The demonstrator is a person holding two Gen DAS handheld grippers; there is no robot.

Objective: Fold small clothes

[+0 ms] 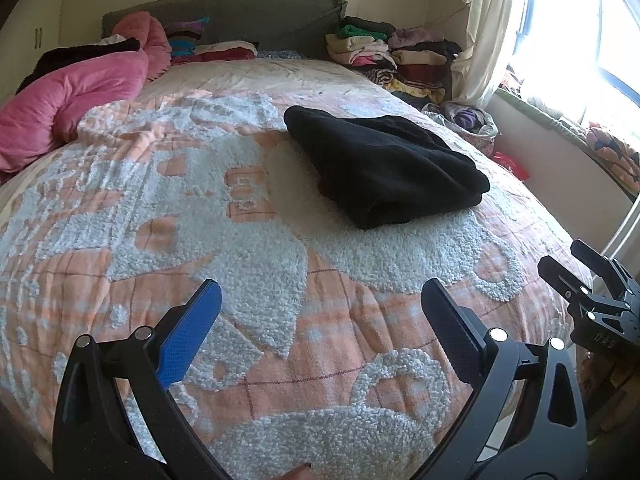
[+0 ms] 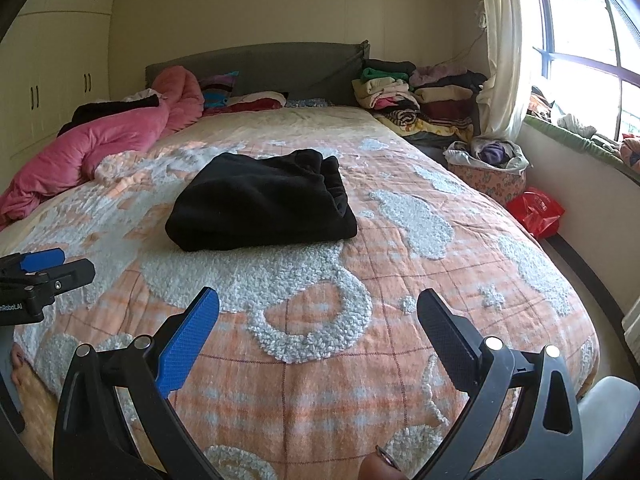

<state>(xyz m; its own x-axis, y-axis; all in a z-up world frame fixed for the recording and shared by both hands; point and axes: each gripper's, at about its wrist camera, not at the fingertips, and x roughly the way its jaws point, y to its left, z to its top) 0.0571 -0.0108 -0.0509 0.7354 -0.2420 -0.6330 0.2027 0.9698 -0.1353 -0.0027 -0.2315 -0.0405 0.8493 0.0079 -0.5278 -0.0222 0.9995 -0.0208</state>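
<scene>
- While both tongs hang spread wide and empty above the near end of the bed, the soft black fleece garment (image 2: pixel 262 200) lies ahead of them as a thick rectangular bundle, about mid-bed on the peach-and-white tufted bedspread (image 2: pixel 320 320).
- The left tongs (image 1: pixel 320 320) and the right tongs (image 2: pixel 318 322) are well apart from the cloth, touching nothing.
- The bundle looks already folded (its layered edges show along the near and right sides), so I judge the step in hand is either a final tidy or setting it aside.
- To do it well, come in low from both short ends, pinch all layers together, and lift evenly so the stack does not slide open.
- Nothing lies between tongs and garment; the crumpled pink quilt (image 2: pixel 100 140) sits far left, stacked folded clothes (image 2: pixel 420 100) by the headboard, and a red plastic bag (image 2: pixel 536 210) on the floor.
</scene>
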